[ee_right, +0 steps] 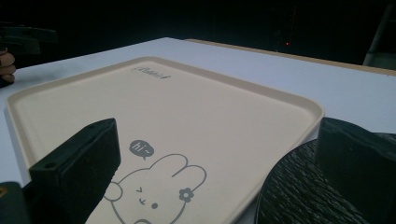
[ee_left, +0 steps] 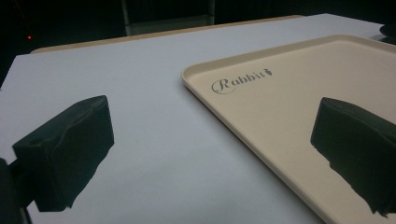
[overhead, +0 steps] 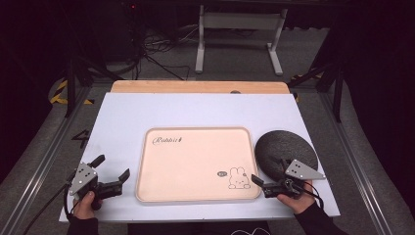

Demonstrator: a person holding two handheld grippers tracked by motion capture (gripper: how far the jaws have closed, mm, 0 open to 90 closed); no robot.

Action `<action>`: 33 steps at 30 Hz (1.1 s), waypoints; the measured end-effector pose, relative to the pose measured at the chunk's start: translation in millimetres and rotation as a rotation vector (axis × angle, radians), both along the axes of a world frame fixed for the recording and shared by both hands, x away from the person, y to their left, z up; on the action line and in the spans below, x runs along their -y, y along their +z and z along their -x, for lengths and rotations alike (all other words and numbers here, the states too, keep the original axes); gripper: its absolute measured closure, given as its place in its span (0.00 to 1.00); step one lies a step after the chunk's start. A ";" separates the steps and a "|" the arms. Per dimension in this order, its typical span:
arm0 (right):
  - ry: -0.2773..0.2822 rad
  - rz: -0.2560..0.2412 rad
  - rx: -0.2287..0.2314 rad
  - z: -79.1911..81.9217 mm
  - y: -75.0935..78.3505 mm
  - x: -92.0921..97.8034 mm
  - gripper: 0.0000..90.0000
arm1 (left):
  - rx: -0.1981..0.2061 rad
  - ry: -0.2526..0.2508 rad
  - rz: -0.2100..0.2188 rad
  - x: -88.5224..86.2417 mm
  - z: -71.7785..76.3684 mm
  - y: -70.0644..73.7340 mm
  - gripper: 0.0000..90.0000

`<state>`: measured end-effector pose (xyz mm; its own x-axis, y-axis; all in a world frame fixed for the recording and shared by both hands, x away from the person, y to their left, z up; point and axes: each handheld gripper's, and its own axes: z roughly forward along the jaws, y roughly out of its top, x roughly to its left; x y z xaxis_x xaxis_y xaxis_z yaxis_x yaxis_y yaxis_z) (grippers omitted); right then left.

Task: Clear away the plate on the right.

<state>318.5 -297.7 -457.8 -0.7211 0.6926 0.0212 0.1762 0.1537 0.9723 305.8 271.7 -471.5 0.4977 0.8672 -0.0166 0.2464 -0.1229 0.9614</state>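
A cream tray [overhead: 195, 161] lies in the middle of the white table, with "Rabbit" printed at its far left and a rabbit drawing [overhead: 238, 178] at its near right. Touching its right rim is a dark, textured round plate [overhead: 286, 149]. My left gripper [overhead: 113, 167] is open just left of the tray's near left corner. In the left gripper view the tray [ee_left: 303, 79] runs past the left gripper's [ee_left: 212, 116] right jaw. My right gripper [overhead: 269, 171] is open, one jaw over the tray [ee_right: 187, 107], the other over the plate [ee_right: 299, 196]. Both grippers hold nothing.
The white table top [overhead: 195, 110] has bare room behind and to the left of the tray. A wooden strip [overhead: 195, 87] runs along its far edge. Beyond it are a metal stand [overhead: 240, 34] and cables on the floor. The other hand [ee_right: 7, 65] shows far left in the right gripper view.
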 end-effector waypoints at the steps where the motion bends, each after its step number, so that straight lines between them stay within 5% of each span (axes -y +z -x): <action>1: -0.001 0.000 -0.001 0.2 0.0 -0.1 0.01 | 0.000 0.000 -0.001 0.0 -0.1 0.0 0.00; 33: 0.034 -0.011 -0.049 -2.0 0.7 2.3 0.00 | -0.014 -0.006 -0.004 0.4 -1.5 0.3 0.00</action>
